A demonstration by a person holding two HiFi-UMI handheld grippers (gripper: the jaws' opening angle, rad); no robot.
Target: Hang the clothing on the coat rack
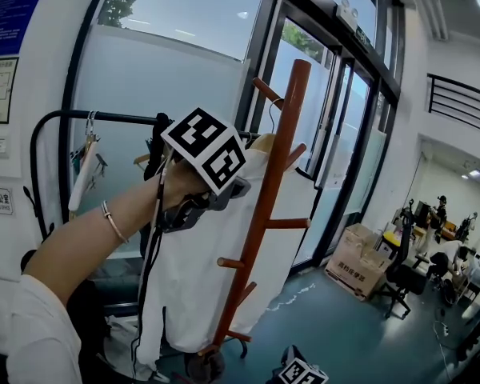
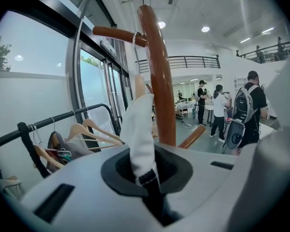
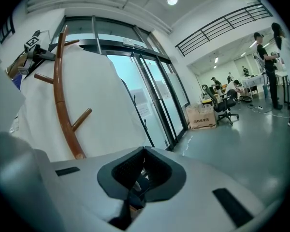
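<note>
Evidently the step in hand is seating the hanger on the rack, so the grip wants to be gentle and the release late. Closest in, the left gripper [image 2: 145,178] has its jaws nearly together, pinching a fold of the white garment [image 2: 140,129], which stands up out of the pads and rises straight ahead of them. Just beyond that fold is the brown pole of the coat rack [image 2: 159,81], so cloth and pole look almost touching from this gripper's view. Higher and slightly left, a thin wire hook [image 2: 135,36] appears to sit over the upper peg [image 2: 111,32]. I judge it best to check that the hook is fully down on the peg before letting go, then ease the jaws apart without tugging, since a sideways pull could slide it off the peg's end. In the head view the rest of the garment hangs below the gripper, draped down the near side of the pole. The right gripper [image 3: 140,174], low and well apart from the work, has its jaws together with nothing I can make out between them. The white cloth fills the left of its view, beyond the jaws.
</note>
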